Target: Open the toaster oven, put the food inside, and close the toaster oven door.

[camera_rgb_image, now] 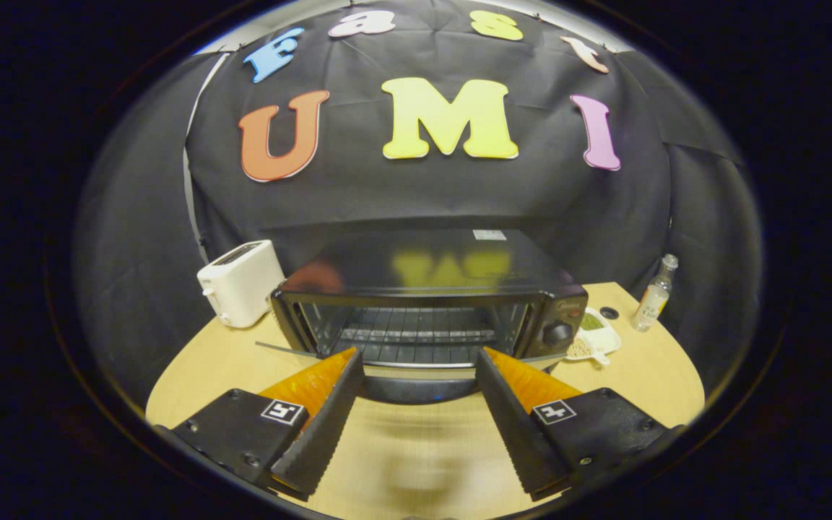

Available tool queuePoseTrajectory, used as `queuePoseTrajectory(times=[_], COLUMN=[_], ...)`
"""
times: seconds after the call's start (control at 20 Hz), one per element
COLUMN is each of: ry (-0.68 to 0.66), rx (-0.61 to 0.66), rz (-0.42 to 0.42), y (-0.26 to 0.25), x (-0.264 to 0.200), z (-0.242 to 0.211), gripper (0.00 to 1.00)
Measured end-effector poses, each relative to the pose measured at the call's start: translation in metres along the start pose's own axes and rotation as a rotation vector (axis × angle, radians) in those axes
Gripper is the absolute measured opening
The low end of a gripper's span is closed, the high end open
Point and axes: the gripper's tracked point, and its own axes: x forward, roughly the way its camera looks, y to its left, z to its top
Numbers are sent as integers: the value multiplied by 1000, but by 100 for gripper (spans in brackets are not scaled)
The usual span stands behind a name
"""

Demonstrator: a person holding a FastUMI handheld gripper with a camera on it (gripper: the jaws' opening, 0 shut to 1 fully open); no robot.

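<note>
The gripper (419, 357) is standing with its fingers spread wide apart, holding nothing; the gap between the two fingertips is spanning most of the width of the oven's opening.

The oven (430, 292) is sitting on the table (647, 368) at 12 o'clock from the fingers, just ahead of them. Its door (412, 383) is hanging fully lowered, with the front edge lying between the fingertips. The door appears blurred, so finer detail on it cannot be told. Inside the chamber a wire rack (416, 334) is lying level. No food is lying on the rack, and the food cannot be told for certain anywhere on the table. The control knob (557, 333) is sitting on the right-hand panel of the oven, at about 1 o'clock from the right fingertip.

A toaster (240, 283) is standing upright on the table at 10 o'clock from the left fingertip, just beside the oven's left wall, and whether the two are touching cannot be told.

A dish (593, 336) is lying at 2 o'clock from the right fingertip, just beside the oven's right wall. It is holding greenish and pale contents in separate compartments; what they are cannot be told.

A bottle (656, 294) is standing upright at 2 o'clock, beyond the dish and near the table's far right edge. A small dark round spot (609, 313) is lying on the table between the dish and the bottle.
</note>
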Motion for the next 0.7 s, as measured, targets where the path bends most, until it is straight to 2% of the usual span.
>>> queuePoseTrajectory(times=[0.7], ry=[179], rx=[-44], rz=[-42], y=[-7], x=[-32], z=[-116], gripper=[100])
